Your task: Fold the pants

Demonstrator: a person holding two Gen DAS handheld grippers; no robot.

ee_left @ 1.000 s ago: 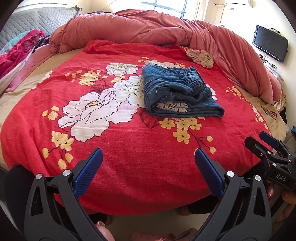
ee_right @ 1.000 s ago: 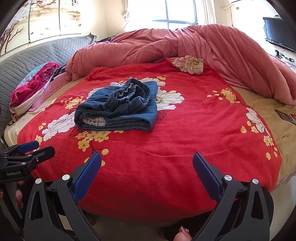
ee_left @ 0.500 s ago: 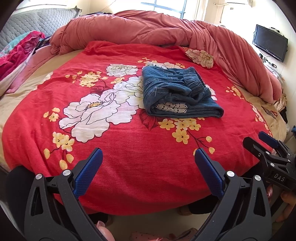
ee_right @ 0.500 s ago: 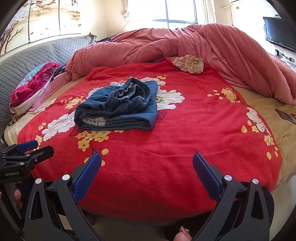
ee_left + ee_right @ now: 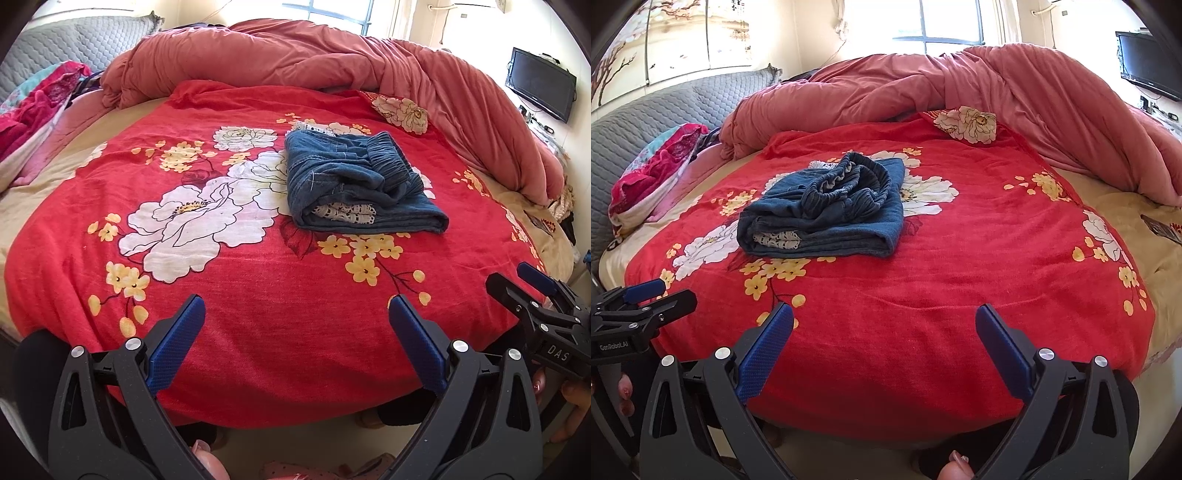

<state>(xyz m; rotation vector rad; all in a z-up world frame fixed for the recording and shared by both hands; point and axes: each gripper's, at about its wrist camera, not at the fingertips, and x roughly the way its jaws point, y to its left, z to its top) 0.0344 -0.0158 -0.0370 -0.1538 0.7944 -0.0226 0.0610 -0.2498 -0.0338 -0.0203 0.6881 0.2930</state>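
Observation:
Blue denim pants point(image 5: 354, 184) lie folded in a compact stack on the red flowered blanket point(image 5: 236, 280), elastic waistband on top and white lace trim showing at the near side. They also show in the right wrist view point(image 5: 827, 214). My left gripper point(image 5: 295, 314) is open and empty, held back at the bed's near edge, well short of the pants. My right gripper point(image 5: 884, 325) is open and empty too, at the same edge. Each gripper shows in the other's view: the right gripper point(image 5: 535, 291) at the right, the left gripper point(image 5: 653, 295) at the left.
A bunched pink duvet point(image 5: 332, 62) runs along the back and right of the bed. A pile of pink and teal clothes point(image 5: 653, 173) lies at the left by the grey quilted headboard point(image 5: 665, 110). A TV point(image 5: 541, 88) hangs on the right wall.

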